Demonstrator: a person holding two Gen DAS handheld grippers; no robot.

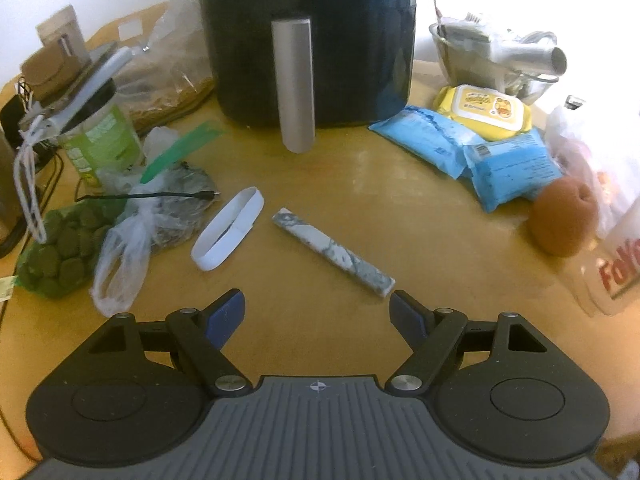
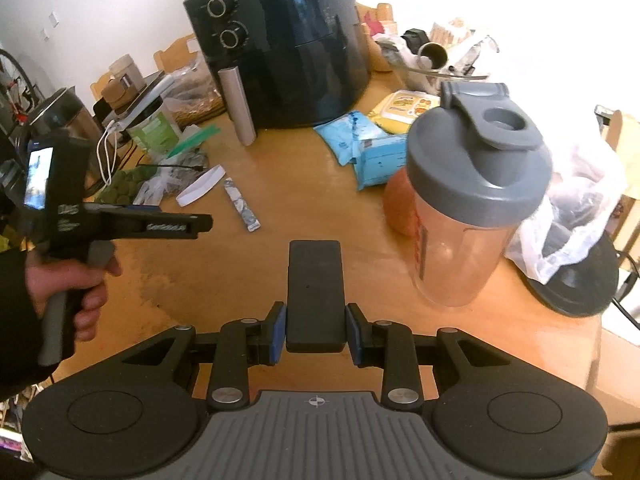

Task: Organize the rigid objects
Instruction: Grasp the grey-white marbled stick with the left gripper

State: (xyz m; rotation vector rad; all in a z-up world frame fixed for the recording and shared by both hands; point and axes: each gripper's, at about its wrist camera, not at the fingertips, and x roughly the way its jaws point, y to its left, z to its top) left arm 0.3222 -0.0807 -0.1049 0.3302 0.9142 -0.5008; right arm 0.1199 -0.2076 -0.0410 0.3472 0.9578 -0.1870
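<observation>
A marbled grey-white bar (image 1: 334, 257) lies slantwise on the wooden table (image 1: 360, 184), a white band (image 1: 228, 233) to its left. My left gripper (image 1: 318, 312) hovers just short of the bar's near end, jaws wide open with nothing between them. In the right wrist view my right gripper (image 2: 316, 330) is shut on a flat black rectangular block (image 2: 315, 294) held over the table. There the left gripper (image 2: 200, 222) shows from the side in a hand (image 2: 86, 288), near the bar (image 2: 242, 205) and the band (image 2: 201, 191).
A black air fryer (image 1: 304, 40) with a grey handle stands at the back. Bags of greens (image 1: 60, 248) and a jar (image 1: 102, 136) crowd the left. Blue and yellow packets (image 1: 480, 140), a brown fruit (image 1: 564, 222) and a shaker bottle (image 2: 468, 208) sit right.
</observation>
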